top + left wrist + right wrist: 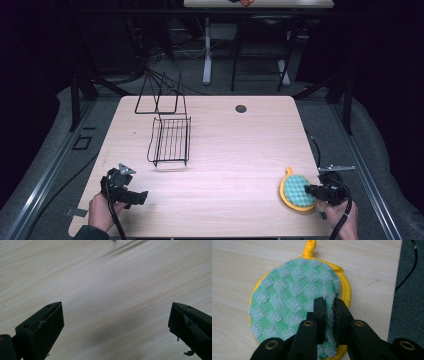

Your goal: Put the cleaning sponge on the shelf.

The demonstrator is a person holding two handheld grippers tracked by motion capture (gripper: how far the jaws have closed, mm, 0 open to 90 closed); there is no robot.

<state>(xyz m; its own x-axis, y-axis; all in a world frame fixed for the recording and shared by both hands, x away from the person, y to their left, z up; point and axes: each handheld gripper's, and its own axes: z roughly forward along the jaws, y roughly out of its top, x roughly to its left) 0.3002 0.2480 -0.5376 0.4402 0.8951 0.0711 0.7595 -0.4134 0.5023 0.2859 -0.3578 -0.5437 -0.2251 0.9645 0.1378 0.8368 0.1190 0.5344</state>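
beside right tongs (pixel 329 305), potholder (pixel 287 290) loop (pixel 310 246) far-pointing

Dark room, grey floor (pixel 50 150) around a light wooden table (pixel 230 150), second white-legged desk (pixel 207 50) behind the table, cables beside that desk.
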